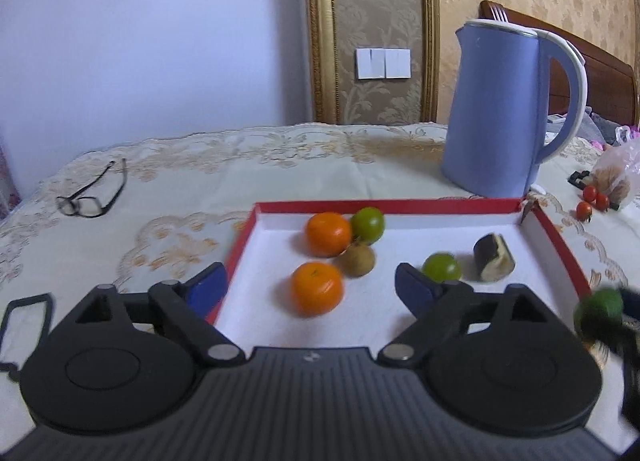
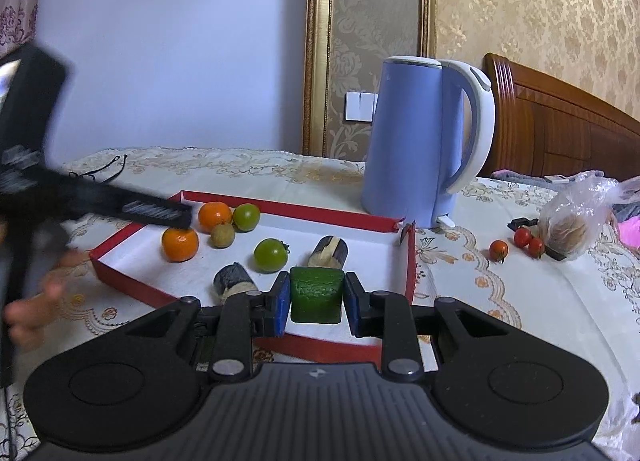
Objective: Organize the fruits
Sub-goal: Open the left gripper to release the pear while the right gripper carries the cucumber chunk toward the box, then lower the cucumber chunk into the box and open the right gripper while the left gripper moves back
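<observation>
A red-rimmed tray [image 1: 380, 205] [image 2: 410, 261] holds two oranges [image 1: 317, 288] [image 1: 328, 233], two round green fruits [image 1: 368, 225] [image 1: 442, 267], a small brown fruit [image 1: 357, 259] and dark-skinned cut pieces [image 1: 494, 257] [image 2: 234, 283]. My left gripper [image 1: 312, 289] stands open, wide, over the tray's near left part; the near orange lies beyond and between its fingers, untouched. My right gripper [image 2: 316, 299] is shut on a dark green chunk [image 2: 316, 295] over the tray's near edge. Three cherry tomatoes [image 2: 499, 249] lie on the cloth right of the tray.
A blue kettle [image 1: 496, 113] [image 2: 408, 141] stands just behind the tray. Black glasses [image 1: 92, 193] lie at the far left. A plastic bag [image 2: 572, 225] sits beside the tomatoes. A person's hand [image 2: 28, 313] shows blurred at the left.
</observation>
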